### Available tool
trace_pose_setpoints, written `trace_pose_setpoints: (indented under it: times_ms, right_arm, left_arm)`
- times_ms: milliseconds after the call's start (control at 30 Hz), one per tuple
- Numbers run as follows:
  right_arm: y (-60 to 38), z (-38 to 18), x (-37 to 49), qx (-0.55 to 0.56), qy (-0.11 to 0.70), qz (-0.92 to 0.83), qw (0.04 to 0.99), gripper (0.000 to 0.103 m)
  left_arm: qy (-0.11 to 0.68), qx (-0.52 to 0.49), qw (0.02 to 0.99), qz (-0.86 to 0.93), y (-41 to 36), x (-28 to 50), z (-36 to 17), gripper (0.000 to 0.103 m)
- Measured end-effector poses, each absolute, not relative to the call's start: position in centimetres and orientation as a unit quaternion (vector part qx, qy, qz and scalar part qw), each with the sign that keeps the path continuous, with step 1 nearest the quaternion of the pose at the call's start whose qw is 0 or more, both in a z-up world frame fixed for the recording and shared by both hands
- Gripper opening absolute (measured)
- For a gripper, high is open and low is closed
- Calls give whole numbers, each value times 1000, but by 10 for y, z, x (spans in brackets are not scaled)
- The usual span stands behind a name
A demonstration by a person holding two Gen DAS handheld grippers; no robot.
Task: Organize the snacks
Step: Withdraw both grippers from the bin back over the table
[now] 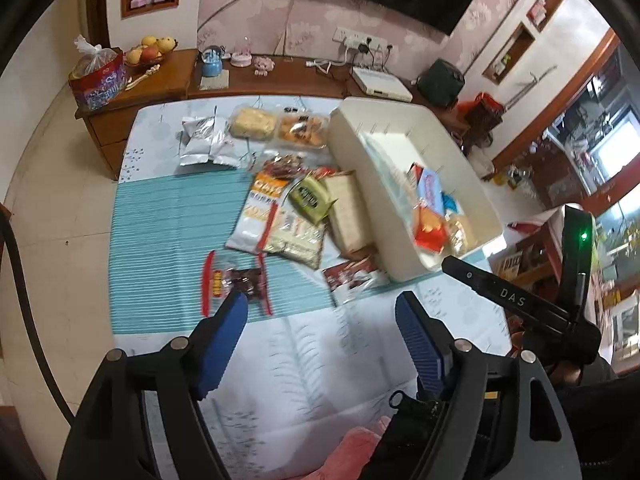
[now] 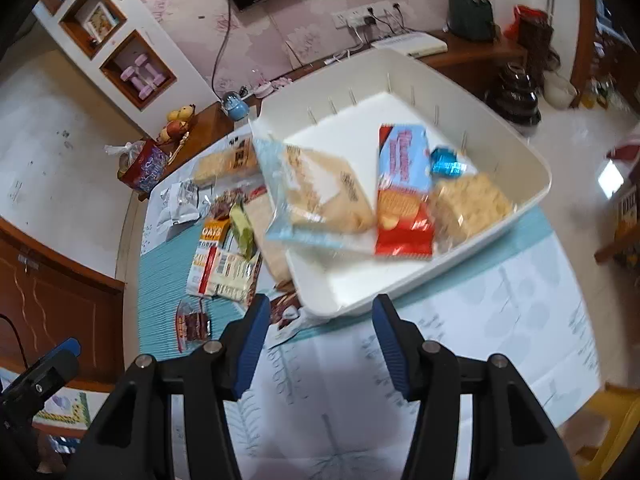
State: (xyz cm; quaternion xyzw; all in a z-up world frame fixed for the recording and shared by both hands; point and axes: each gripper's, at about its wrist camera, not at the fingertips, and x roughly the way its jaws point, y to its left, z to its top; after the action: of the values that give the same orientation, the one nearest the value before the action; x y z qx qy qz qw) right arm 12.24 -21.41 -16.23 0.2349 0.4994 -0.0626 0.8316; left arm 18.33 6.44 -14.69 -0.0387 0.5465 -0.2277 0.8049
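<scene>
Both tools empty: left gripper [image 1: 320,316] jaws apart, nothing between; right gripper [image 2: 318,328] jaws apart too, over bare tablecloth [image 2: 440,340]. White bin [image 2: 536,184] already holds a few packs. Loose snacks [image 1: 280,216] piled just left of it; small dark candy bag [image 1: 240,280] lies nearest the left pad. Looks light, crinkly, slippery film, contents probably crushable; best pinched across the middle, not the red sealed ends.

left claw [image 1: 320,312]: black frame, ribbed blue pads, silver screws | right claw [image 2: 318,320]: same black and blue, "DAS" lettering, green light | cable: black
</scene>
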Motion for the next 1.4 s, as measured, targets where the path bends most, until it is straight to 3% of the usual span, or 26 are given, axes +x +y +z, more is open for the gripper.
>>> trace_pose_setpoints:
  times_ms: [567,1100,1400]
  right_arm:
    - [-147,-202,102,319,519,-127,783,54]
    - [-147,-231,123,350,551,-152,742,54]
    - [-151,-252,148,360,550,-161,736,60]
  left_arm:
    - [596,21,765,-243,101,218,-199,81]
    - [619,-5,759,-202,90,243,-253,81]
    - [645,4,746,-163,76,261,-297,81]
